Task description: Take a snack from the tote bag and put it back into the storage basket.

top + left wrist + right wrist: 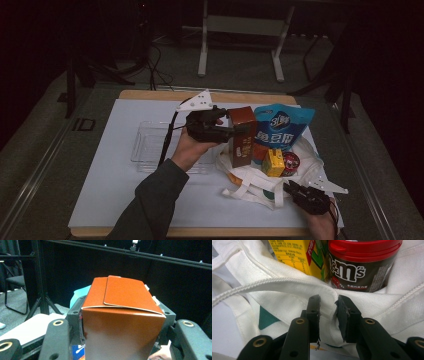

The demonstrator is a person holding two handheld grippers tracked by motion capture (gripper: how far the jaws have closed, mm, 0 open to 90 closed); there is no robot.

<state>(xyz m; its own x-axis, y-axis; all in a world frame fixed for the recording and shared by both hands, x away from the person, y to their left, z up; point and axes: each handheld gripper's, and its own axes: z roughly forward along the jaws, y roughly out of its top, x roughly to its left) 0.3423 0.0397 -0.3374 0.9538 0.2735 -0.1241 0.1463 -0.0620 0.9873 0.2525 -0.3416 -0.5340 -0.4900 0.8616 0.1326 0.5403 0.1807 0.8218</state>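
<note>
Left gripper (239, 131): clenched on 1 brown carton (242, 136), upright above bag mouth.
Right gripper (327, 305): pinching rim of 1 white bag (287, 293).
In bag: 1 blue pouch (280, 131), 1 yellow box (294, 255), 1 candy tub (362, 265).
Beside: 1 clear tray (145, 145).

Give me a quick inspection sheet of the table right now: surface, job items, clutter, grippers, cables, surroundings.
Surface: white sheet on wooden table.
Job's things: tall brown cardboard carton held upright at the white canvas tote bag; bag holds a blue snack pouch, yellow drink box and red-lidded M&M's tub.
Clutter: clear plastic tray, nothing seen in it.
Grippers: left gripper shut on the carton; right gripper pinching the bag's rim.
Cables: black lead trailing from left gripper; more on the floor.
Surroundings: dark room, white stand frame behind.
</note>
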